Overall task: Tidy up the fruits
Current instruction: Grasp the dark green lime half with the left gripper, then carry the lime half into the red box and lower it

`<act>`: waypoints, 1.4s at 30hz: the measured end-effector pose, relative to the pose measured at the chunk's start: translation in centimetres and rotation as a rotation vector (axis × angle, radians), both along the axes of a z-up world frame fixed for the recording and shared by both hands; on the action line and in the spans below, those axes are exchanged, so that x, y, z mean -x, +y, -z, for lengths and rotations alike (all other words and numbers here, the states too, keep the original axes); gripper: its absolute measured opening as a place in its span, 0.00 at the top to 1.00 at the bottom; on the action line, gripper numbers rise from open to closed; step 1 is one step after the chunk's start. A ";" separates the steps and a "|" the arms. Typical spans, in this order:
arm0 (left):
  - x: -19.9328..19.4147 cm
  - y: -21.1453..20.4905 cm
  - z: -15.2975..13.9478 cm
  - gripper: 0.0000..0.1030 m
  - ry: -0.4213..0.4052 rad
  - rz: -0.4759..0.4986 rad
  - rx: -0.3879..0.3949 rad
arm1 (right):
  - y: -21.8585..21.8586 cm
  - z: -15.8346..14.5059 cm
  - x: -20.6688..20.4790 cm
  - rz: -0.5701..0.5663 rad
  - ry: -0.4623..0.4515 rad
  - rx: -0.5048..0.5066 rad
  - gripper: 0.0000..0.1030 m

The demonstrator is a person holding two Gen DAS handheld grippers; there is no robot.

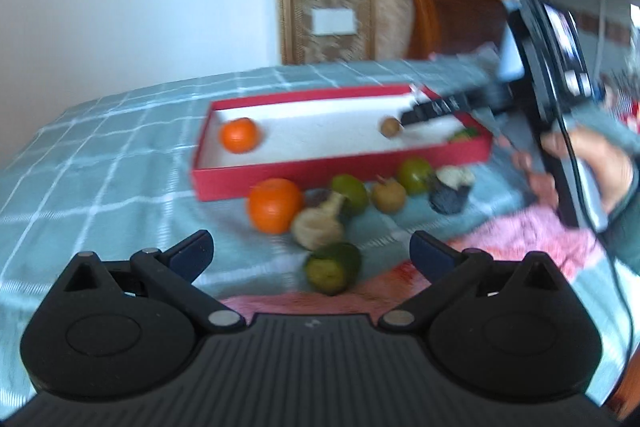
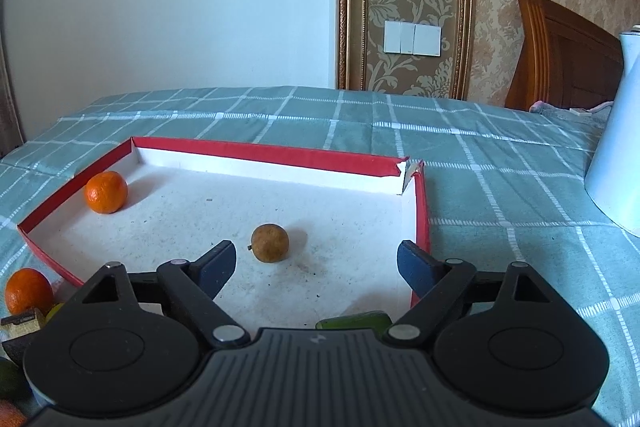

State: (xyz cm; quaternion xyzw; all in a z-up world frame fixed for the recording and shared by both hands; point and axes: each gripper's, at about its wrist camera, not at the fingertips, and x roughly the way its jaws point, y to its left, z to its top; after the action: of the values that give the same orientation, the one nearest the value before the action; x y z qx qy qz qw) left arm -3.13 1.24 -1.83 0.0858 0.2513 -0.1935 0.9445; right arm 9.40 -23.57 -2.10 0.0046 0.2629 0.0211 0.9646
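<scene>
Two fruits [image 2: 270,243] in red box [image 2: 264,149]

A teal bedspread [image 2: 480,155] checked with white lines carries a red box [image 2: 256,149] lined white; an orange tangerine [image 2: 106,192] at nine o'clock, a brown fruit [image 2: 270,237] centre.

A tray [image 2: 224,151] lies on the bed [image 2: 500,187] at mid-frame of the right wrist view. In it, one orange [image 2: 106,191] sits at the left wall and a round fruit [image 2: 270,243] near the centre. Another orange [image 2: 27,290] lies outside, at lower left.
</scene>
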 end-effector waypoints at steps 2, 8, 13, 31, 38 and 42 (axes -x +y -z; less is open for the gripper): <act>-0.4 -1.1 0.7 0.00 0.019 0.029 -0.033 | -0.1 0.0 0.1 0.004 0.003 -0.004 0.14; -1.7 -1.1 1.5 0.21 0.119 0.080 0.021 | -0.3 0.1 0.1 0.012 0.020 -0.015 0.14; -2.6 0.0 1.6 0.28 0.196 0.120 0.132 | -0.1 0.3 0.0 0.019 0.037 0.000 0.14; -2.3 0.7 1.4 0.69 0.147 0.067 0.102 | 0.0 0.5 0.0 0.017 0.044 0.010 0.14; -1.6 1.3 -0.6 0.69 0.090 0.078 0.137 | -0.1 0.3 0.1 0.021 0.039 0.008 0.14; -2.7 1.4 -1.7 0.69 0.065 0.061 0.165 | -0.1 0.3 0.1 0.023 0.039 0.004 0.14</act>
State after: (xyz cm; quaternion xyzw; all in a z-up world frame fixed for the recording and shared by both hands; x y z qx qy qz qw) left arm -0.48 2.67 -0.10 0.0088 0.2624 -0.2446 0.9334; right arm 9.30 -23.71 -2.35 0.0062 0.2817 0.0094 0.9595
